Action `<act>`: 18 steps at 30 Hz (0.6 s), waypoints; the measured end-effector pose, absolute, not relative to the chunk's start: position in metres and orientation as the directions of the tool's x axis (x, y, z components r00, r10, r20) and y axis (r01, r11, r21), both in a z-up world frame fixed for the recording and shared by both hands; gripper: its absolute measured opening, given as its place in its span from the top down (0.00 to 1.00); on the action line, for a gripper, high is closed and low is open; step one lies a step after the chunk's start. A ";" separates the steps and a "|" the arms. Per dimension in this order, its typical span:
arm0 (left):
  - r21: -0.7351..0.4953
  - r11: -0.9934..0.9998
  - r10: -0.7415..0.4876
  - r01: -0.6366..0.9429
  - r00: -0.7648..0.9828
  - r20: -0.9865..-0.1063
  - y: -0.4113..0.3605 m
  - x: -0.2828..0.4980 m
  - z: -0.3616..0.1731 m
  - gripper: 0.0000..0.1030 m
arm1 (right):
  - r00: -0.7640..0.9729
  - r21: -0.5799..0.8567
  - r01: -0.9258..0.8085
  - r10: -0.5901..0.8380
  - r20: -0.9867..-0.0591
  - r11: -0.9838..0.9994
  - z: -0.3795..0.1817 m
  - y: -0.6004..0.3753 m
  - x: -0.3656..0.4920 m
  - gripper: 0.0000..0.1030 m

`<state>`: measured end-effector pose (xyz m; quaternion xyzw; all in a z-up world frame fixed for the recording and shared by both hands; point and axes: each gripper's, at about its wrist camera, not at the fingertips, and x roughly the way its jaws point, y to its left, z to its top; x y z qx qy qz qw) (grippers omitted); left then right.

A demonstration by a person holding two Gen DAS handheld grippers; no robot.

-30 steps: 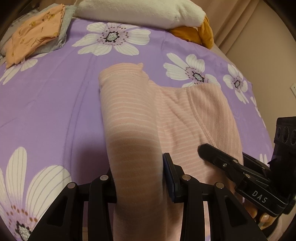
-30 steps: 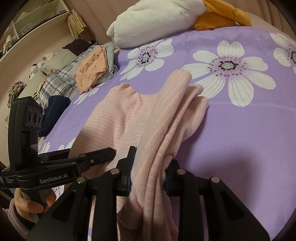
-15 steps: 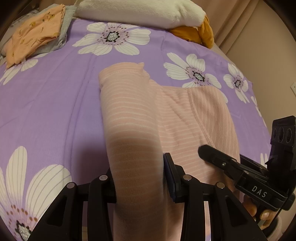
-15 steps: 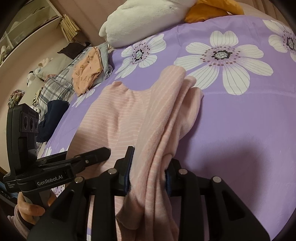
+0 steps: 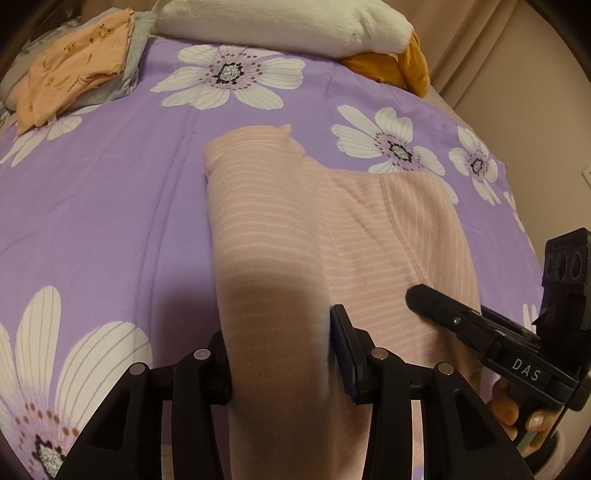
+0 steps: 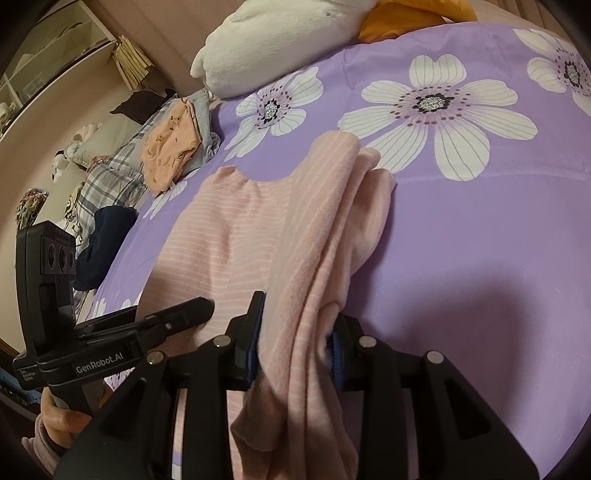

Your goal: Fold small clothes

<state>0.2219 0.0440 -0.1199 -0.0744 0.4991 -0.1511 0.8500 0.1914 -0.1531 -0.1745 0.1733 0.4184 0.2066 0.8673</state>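
A pink garment with thin white stripes (image 5: 258, 221) lies on the purple flowered bedspread (image 5: 103, 206). One long folded part of it runs up between the pads of my left gripper (image 5: 280, 354). Those jaws are opening, and the cloth still fills the gap and touches both pads. In the right wrist view the garment (image 6: 229, 240) has its other side bunched into folds, and my right gripper (image 6: 295, 332) is shut on that bunch. Each gripper also shows in the other's view, the right gripper (image 5: 417, 295) at the garment's right and the left gripper (image 6: 199, 306) at its left.
A folded orange printed garment (image 5: 74, 70) tops a grey pile at the far left of the bed. A white plush pillow (image 5: 280, 26) and mustard cloth (image 5: 391, 66) lie at the head. Plaid bedding (image 6: 110, 173) and a dark navy item (image 6: 103, 236) lie beyond the bed's left edge.
The right wrist view has rolled a little, with the bunched cloth still in its pads. The left gripper's pads stand slightly wider apart around the folded part. The garment itself has hardly shifted.
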 end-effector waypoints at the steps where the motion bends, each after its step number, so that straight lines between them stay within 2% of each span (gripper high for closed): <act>1: -0.277 0.944 -0.330 0.181 0.457 -0.826 0.044 0.221 -0.119 0.60 | 0.565 0.473 -0.212 0.502 -0.655 0.855 -0.175 -0.154 0.191 0.69; 18: -0.245 0.954 -0.298 0.171 0.468 -0.832 0.046 0.207 -0.117 0.58 | 0.571 0.463 -0.189 0.480 -0.665 0.866 -0.174 -0.159 0.185 0.68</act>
